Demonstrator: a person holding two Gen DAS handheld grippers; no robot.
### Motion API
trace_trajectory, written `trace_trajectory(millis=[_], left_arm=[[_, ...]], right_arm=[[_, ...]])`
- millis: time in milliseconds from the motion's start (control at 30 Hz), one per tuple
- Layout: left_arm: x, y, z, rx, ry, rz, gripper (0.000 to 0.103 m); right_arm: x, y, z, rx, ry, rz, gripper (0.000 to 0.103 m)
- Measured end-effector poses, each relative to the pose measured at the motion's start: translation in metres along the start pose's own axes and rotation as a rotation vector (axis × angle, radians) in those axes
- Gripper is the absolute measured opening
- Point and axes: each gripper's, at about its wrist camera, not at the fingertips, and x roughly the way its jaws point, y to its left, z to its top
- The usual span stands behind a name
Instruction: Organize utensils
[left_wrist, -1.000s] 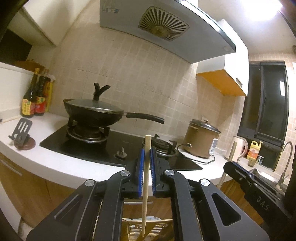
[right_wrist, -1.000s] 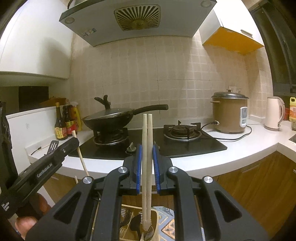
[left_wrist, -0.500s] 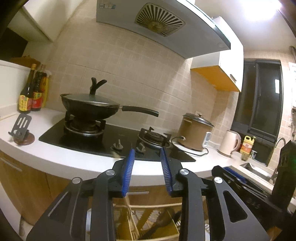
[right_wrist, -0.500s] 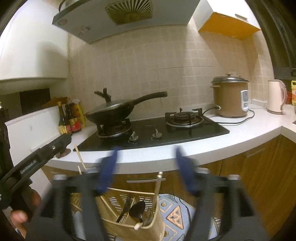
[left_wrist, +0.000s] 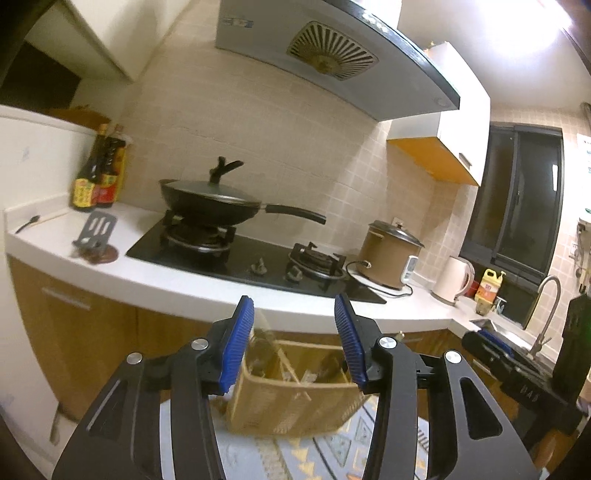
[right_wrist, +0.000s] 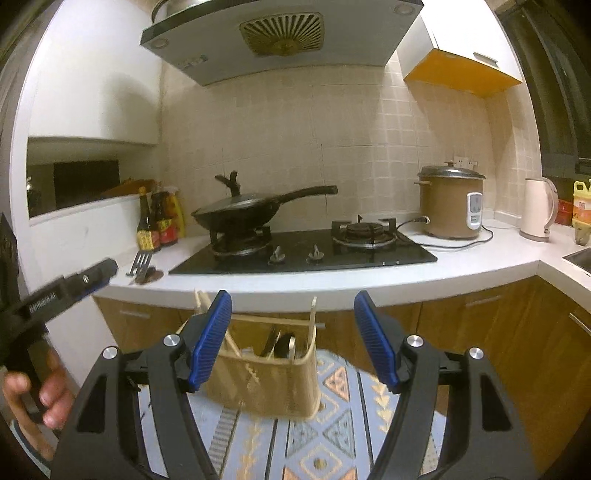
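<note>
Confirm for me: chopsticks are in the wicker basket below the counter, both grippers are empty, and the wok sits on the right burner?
Not quite. The right wrist view shows the wok on the left burner; the right burner is bare. The rest holds.

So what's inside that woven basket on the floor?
In the woven basket, wooden chopsticks stand upright beside dark utensils, one seemingly a ladle. A divider splits it. The basket walls hide the lower parts, so an exact count isn't possible.

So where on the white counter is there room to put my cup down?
The bare front strip of the counter along the stove is free, and the stretch between the rice cooker and kettle. The left end is crowded with bottles and a small stand.
</note>
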Motion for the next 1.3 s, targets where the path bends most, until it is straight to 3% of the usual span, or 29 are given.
trace_trajectory(millis=[300,467,633,800,867,1067,1300], left_arm=[[-0.033,-0.011,-0.023,0.032,0.035,0.03,0.046],[-0.046,-0.02,-0.052,0.041,0.041,0.063,0.06],[-0.048,-0.021,-0.091,0.03,0.008,0.187,0.08],[-0.033,-0.029,-0.127,0.118,0.007,0.292,0.081],[-0.03,-0.032,-0.137,0.156,-0.007,0.331,0.086],[-0.022,-0.025,-0.148,0.16,0.024,0.351,0.089],[-0.031,-0.028,-0.147,0.179,-0.035,0.385,0.091]], right_arm=[[-0.025,0.014,-0.038,0.013,0.064,0.034,0.065],[-0.032,0.015,-0.065,0.027,0.085,0.013,0.065],[-0.024,0.009,-0.092,0.083,0.092,-0.014,0.069],[-0.016,0.019,-0.122,0.027,0.069,-0.106,0.073],[-0.015,0.022,-0.131,0.003,0.062,-0.128,0.076],[-0.012,0.014,-0.135,0.005,0.045,-0.145,0.082],[-0.017,0.013,-0.133,0.0,0.021,-0.141,0.082]])
